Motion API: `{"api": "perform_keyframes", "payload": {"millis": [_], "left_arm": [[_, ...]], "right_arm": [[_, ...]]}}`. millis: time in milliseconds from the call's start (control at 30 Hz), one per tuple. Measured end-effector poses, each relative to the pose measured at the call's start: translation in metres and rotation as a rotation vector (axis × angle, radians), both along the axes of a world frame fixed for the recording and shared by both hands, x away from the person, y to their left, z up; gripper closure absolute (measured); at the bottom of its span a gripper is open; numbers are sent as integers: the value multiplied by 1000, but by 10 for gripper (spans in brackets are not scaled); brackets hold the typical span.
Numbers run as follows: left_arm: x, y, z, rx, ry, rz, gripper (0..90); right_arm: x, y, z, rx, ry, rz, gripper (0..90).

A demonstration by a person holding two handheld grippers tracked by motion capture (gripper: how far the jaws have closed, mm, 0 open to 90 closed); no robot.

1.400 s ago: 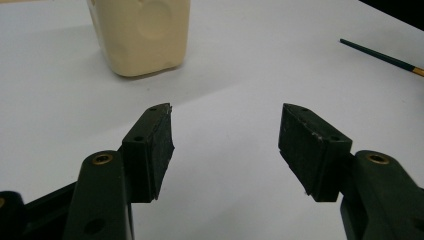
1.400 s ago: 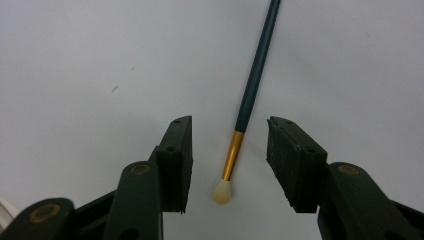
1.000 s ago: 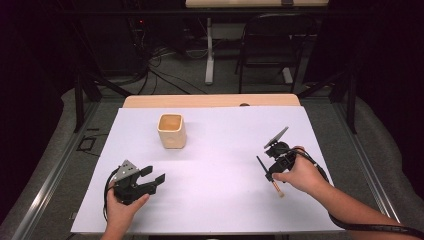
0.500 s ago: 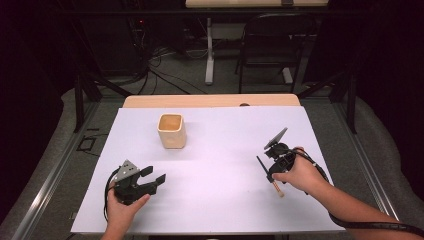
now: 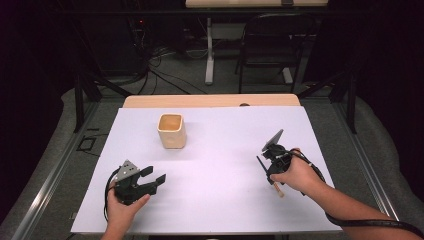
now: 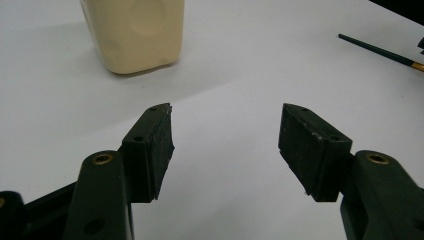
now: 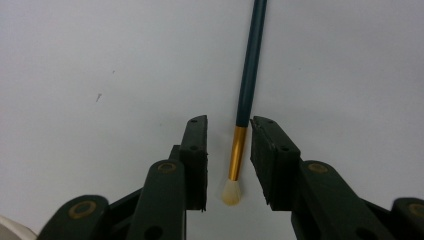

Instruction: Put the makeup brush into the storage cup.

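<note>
Right tongs (image 7: 227, 145) straddle brush (image 7: 249, 75) ferrule, narrow gap, not gripping; I'd close squarely. Left tongs (image 6: 225, 145) wide open, empty.

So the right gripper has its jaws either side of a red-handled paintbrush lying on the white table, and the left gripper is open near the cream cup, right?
Not quite: the paintbrush has a dark green handle, not red, with a gold ferrule and pale bristles, as the right gripper view shows. The rest holds: the right gripper straddles it on the white table, and the left gripper is open near the cream cup.
</note>
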State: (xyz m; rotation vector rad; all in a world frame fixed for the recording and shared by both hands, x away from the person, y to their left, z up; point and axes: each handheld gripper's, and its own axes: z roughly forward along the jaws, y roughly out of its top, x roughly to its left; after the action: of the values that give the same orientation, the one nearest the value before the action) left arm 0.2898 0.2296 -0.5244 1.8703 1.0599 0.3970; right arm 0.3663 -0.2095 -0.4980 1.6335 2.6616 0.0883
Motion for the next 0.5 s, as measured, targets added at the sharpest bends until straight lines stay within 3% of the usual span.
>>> {"api": "perform_keyframes", "payload": {"millis": [167, 333, 367, 467, 500], "left_arm": [[0, 0, 0, -3, 0, -2, 384], [0, 0, -1, -5, 1, -1, 384], [0, -1, -1, -5, 1, -2, 384], [0, -1, -1, -4, 2, -2, 384], [0, -1, -1, -4, 2, -2, 384]], "right_arm": [[-1, -2, -9, 28, -15, -22, 717], [-1, -4, -12, 12, 5, -24, 745], [-2, -4, -15, 36, -13, -32, 749], [-1, -6, -14, 18, 17, -22, 757], [-2, -6, -15, 17, -1, -33, 760]]}}
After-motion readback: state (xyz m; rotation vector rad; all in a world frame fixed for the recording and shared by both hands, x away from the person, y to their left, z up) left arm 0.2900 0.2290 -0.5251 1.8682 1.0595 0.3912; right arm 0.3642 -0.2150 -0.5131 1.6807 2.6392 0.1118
